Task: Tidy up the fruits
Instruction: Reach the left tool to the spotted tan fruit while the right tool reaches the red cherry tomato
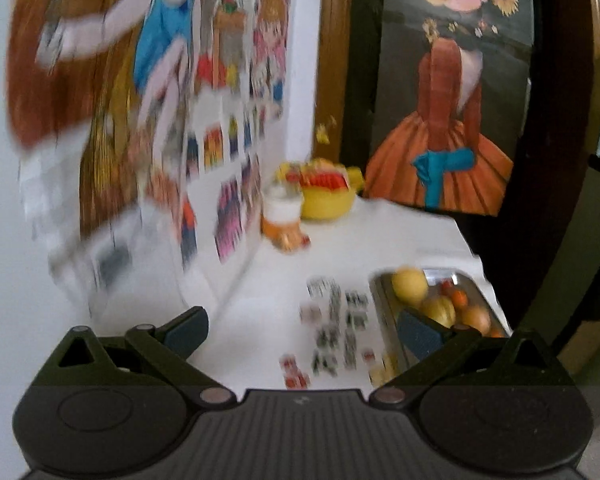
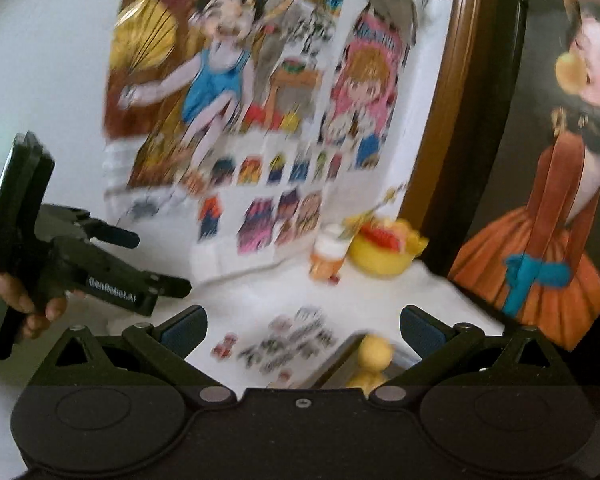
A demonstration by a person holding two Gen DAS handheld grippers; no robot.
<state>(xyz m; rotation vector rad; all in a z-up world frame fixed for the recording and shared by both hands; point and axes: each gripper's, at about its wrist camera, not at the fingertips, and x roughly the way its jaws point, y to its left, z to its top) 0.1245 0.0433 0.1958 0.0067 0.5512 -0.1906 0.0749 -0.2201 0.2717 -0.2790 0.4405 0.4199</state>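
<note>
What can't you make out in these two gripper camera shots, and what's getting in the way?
- Metal tray, left wrist view: its near end sits behind the left gripper finger; small fruits blurred.
- Same tray, right wrist view: mostly behind the right gripper body.
- Yellow bowl contents: too blurred to name.
- Printed labels on the table: unreadable from motion blur.

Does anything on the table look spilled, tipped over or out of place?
Nothing clearly does, though blur hides detail. The fruits sit inside the metal tray, the yellow bowl and the bottle stand upright, and both hand-held grippers are open and empty.
</note>
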